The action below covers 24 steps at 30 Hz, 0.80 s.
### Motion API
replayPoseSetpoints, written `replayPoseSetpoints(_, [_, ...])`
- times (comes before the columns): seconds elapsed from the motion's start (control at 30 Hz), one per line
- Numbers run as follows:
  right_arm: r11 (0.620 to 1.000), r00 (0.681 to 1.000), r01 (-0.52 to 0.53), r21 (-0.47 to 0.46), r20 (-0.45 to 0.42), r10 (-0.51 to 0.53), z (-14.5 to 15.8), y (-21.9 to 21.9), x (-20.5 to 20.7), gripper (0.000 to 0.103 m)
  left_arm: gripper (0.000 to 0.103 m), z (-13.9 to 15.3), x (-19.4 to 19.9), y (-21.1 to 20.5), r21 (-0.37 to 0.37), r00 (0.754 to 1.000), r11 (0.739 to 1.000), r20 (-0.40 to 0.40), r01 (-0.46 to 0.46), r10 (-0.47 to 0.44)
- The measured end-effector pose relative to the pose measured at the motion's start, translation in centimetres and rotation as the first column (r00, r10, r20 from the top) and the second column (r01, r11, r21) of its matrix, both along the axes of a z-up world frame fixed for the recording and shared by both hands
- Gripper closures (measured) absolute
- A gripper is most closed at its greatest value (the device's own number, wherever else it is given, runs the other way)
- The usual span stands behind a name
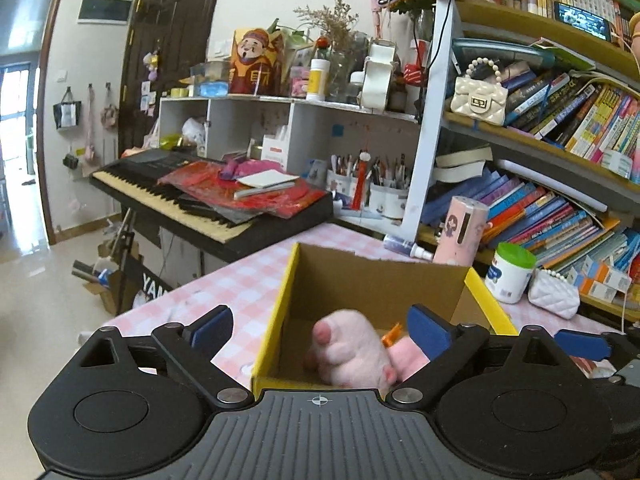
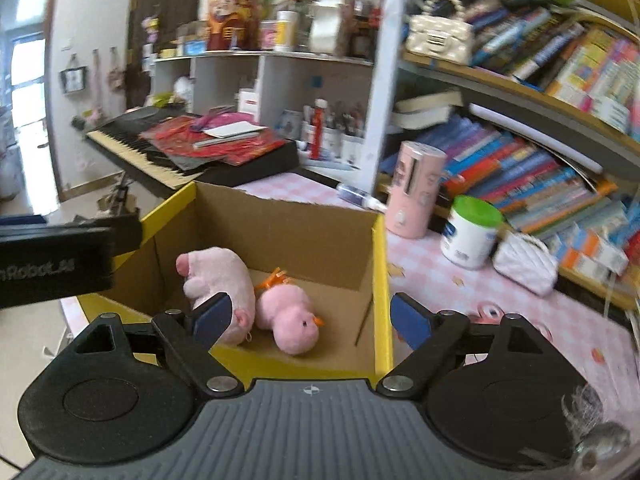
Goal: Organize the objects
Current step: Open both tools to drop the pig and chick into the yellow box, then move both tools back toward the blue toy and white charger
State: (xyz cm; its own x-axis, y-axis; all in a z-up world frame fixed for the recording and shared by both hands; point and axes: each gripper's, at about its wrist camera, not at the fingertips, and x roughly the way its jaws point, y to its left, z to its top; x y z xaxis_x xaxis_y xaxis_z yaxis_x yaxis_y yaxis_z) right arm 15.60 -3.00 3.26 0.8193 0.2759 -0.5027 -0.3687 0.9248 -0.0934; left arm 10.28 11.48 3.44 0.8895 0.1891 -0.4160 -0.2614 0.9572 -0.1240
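Two plush toys in the box, both my grippers empty

My right wrist view shows the pink pig and pink chick lying side by side in the cardboard box on the counter; my left view mostly hides the chick. Left gripper and right gripper both gape wide, holding nothing.

White letters "YAM", cut off by the table edge, stand on the dark panel under the black electronic keyboard. Pale letters "nRobot.AI", cut off at the frame edge, run along the black body of the left gripper in the right wrist view. Book spines and bottle labels are too blurred to read.
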Motion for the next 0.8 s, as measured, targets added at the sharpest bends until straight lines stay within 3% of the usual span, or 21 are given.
replayPoseSetpoints(0.33, [0.981,0.971,0.196,0.011,-0.145,-0.192,-2.0,-0.5,-4.4,0.016,0.007,-2.4,-4.5,1.1,-0.003,0.991,1.000,-0.131,0.005,-0.006])
replayPoseSetpoints(0.6, [0.973,0.959,0.228,-0.027,-0.168,-0.230,-3.2,0.1,-8.8,0.011,0.007,-3.7,-8.0,1.9,-0.012,0.975,1.000,-0.221,-0.011,0.008])
replayPoseSetpoints(0.8, [0.971,0.957,0.235,-0.041,-0.164,-0.238,-3.4,0.3,-11.3,0.009,0.007,-4.1,-9.7,1.3,0.019,0.967,0.999,-0.253,0.030,-0.024])
